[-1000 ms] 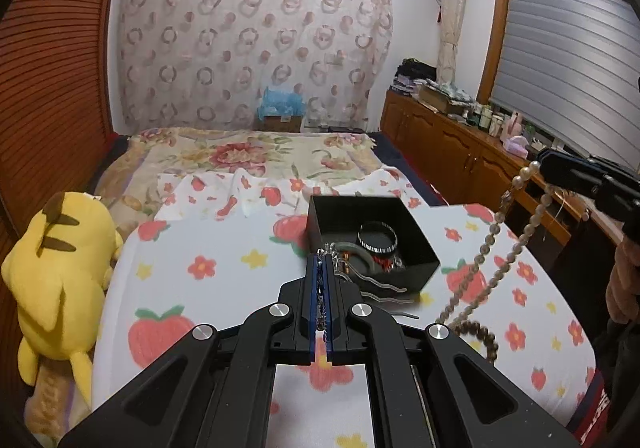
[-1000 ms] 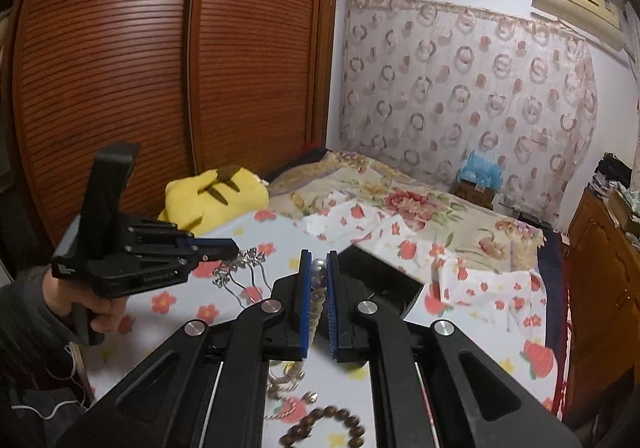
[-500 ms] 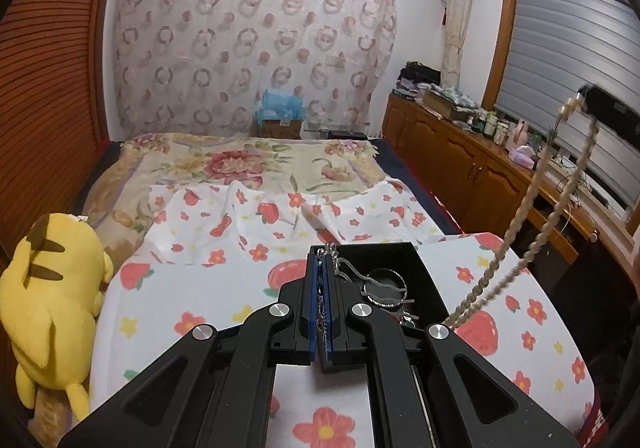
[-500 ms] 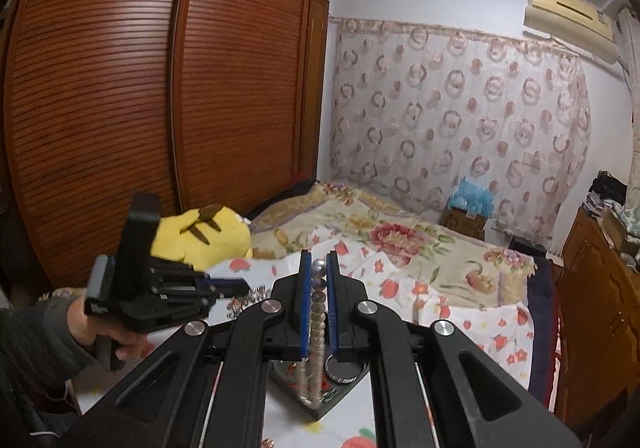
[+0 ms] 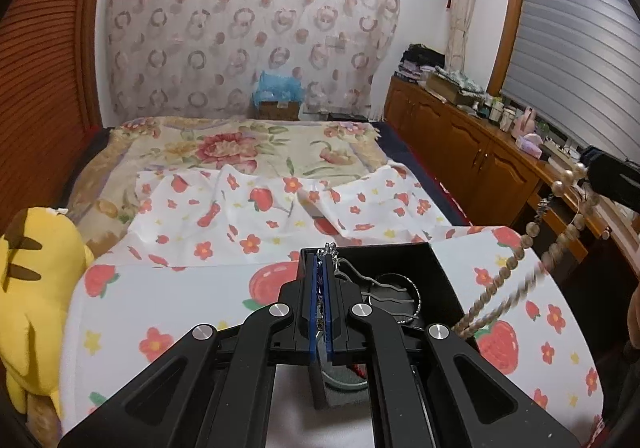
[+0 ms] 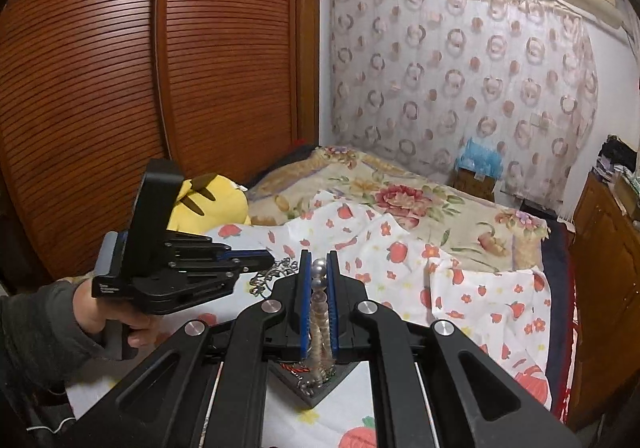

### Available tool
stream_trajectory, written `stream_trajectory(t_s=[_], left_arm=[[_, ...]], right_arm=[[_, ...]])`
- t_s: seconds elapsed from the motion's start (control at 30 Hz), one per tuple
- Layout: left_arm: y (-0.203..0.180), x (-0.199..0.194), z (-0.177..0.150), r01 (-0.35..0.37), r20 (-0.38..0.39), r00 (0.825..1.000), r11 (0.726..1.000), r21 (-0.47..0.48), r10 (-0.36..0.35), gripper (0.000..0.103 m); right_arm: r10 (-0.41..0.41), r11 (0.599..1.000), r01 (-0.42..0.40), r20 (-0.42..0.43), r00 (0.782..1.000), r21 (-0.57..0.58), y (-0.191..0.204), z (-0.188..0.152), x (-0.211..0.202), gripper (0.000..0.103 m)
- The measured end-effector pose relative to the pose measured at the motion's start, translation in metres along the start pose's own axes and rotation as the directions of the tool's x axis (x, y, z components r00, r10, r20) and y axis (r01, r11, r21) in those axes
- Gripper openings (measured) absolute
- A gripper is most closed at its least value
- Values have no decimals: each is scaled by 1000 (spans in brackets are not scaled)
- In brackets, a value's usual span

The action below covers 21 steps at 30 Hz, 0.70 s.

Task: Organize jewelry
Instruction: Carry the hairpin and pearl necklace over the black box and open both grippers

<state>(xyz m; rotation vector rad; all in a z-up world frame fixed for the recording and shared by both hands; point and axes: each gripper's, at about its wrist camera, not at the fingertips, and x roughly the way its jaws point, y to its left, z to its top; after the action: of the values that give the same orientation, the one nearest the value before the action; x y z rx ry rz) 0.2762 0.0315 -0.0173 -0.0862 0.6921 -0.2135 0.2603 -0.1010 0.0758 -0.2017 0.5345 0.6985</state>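
A black open jewelry box (image 5: 436,268) sits on the strawberry-print cloth and holds bangles and wavy hairpins. My left gripper (image 5: 320,260) is shut on a silver chain necklace (image 5: 329,248) and holds it over the box's left part. My right gripper (image 6: 319,268) is shut on a pearl bead necklace (image 6: 319,276). In the left wrist view the beads (image 5: 516,260) hang from the right gripper (image 5: 612,184) down into the box. In the right wrist view the left gripper (image 6: 260,262) shows at left with the chain (image 6: 276,272) dangling; a box corner (image 6: 320,392) shows below.
A yellow plush toy (image 5: 28,288) lies at the cloth's left edge. A bed with a floral blanket (image 5: 240,144) lies beyond. Wooden cabinets (image 5: 460,152) with clutter run along the right. A wooden wardrobe (image 6: 120,88) stands at the left.
Both grippers moved over the box. The pearl strand was lifted off the cloth and its lower end now hangs into the box. The silver chain moved over the box too.
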Motion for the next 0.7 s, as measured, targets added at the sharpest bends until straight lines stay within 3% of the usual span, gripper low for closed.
stream_trajectory(t_s=[0.37,0.6,0.7], left_arm=[[-16,38,-7,27,-63,998,999,24,-25,2],[-18,34,-3,21,-45,999,999,30,-20,3],[-19,23,-2,25,-33,999,999,32,-24,8]], right_arm=[[35,998,-27,-144,989,58,0,-57,48,9],[44,995,-25,-189,981,99,-5,-73,69,9],[43,994,-24,-179,983,106,-5,-74,66,17]])
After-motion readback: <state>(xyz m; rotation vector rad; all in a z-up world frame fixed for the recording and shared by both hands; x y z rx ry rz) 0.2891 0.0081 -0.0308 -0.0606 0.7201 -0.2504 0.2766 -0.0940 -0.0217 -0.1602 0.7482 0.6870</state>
